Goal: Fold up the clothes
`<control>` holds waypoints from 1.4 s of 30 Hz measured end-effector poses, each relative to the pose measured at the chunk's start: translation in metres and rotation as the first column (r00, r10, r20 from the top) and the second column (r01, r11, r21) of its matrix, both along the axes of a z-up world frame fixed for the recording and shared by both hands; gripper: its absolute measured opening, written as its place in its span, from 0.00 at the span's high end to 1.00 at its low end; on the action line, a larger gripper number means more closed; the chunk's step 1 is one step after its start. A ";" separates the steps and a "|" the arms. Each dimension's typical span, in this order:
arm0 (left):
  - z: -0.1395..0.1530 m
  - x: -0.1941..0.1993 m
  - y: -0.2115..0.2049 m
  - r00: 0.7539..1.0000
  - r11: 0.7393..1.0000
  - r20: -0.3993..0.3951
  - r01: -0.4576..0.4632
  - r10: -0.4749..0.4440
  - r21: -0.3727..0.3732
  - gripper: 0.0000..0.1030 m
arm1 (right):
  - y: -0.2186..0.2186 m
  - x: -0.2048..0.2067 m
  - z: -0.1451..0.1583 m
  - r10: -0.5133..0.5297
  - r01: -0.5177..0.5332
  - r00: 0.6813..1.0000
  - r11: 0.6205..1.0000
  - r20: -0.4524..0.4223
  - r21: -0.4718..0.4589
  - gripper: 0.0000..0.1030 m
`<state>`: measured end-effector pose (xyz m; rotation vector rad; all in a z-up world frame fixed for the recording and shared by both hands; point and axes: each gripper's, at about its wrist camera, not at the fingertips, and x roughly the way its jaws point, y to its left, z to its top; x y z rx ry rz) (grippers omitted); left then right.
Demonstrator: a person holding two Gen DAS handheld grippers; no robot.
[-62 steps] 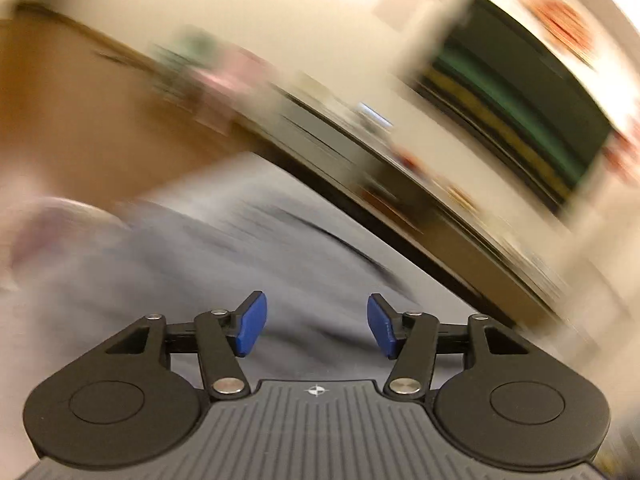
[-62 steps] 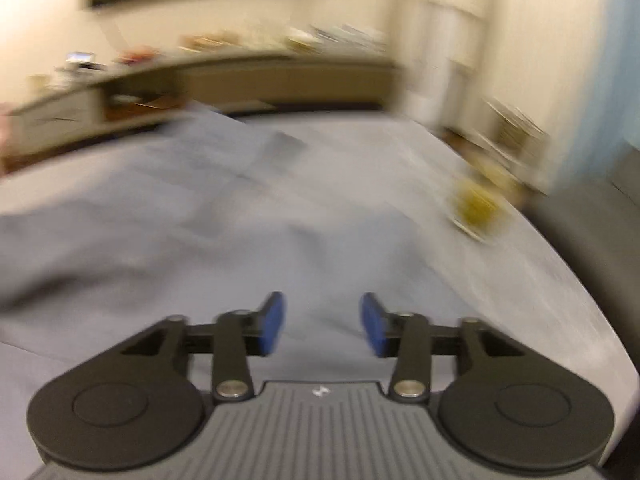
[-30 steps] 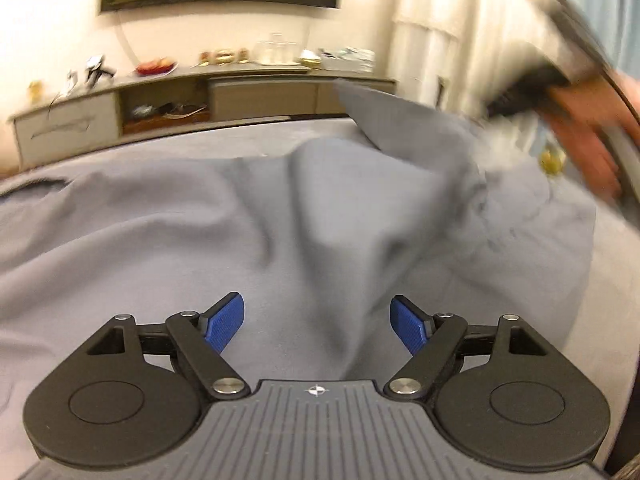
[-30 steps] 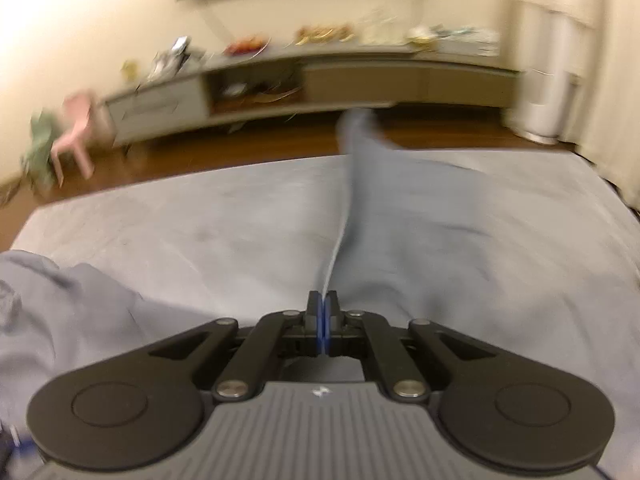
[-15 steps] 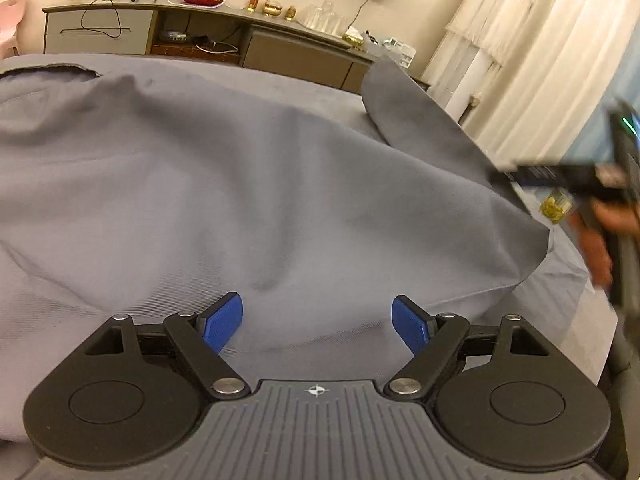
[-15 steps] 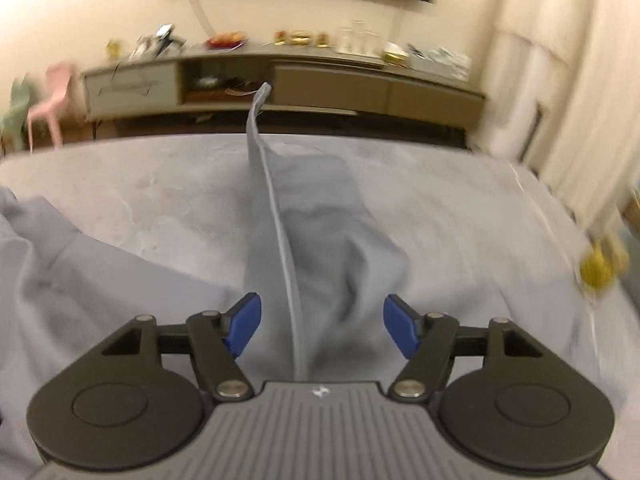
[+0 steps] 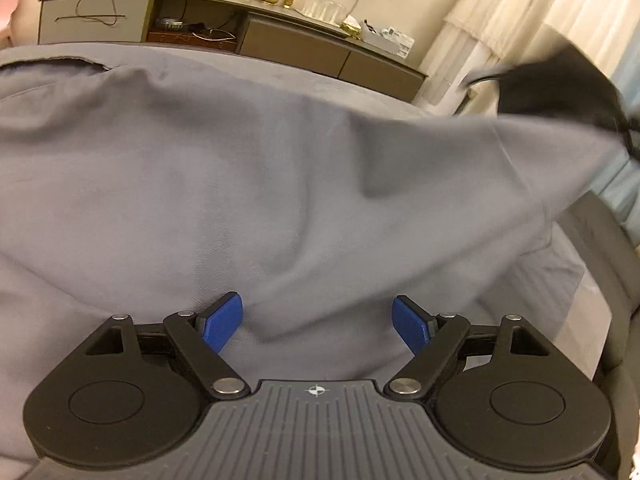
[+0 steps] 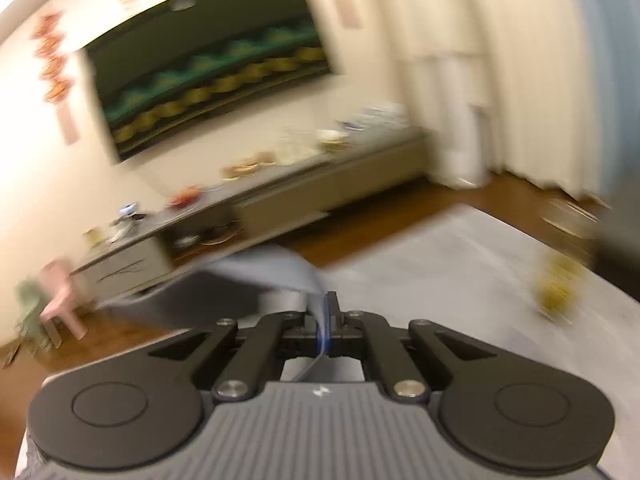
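Long low sideboard [image 7: 280, 36] under a dark wall picture [image 8: 212, 76], pink chair [image 8: 60, 292] beside it.

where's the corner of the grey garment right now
In the right wrist view it is pinched in the shut right tongs, lifted above the bed; the grey garment spreads ahead of the open left tongs.

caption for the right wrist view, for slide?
Right gripper shut on an edge of the grey garment, lifted above the grey surface; frame motion-blurred.
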<state>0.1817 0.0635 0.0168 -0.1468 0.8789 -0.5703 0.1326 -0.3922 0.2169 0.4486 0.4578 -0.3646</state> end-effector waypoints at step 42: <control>0.026 -0.068 0.063 0.882 0.866 -0.147 -0.468 0.448 -0.175 0.17 | -0.146 -0.129 -0.124 -0.138 0.134 0.990 0.972 0.010 0.195 0.96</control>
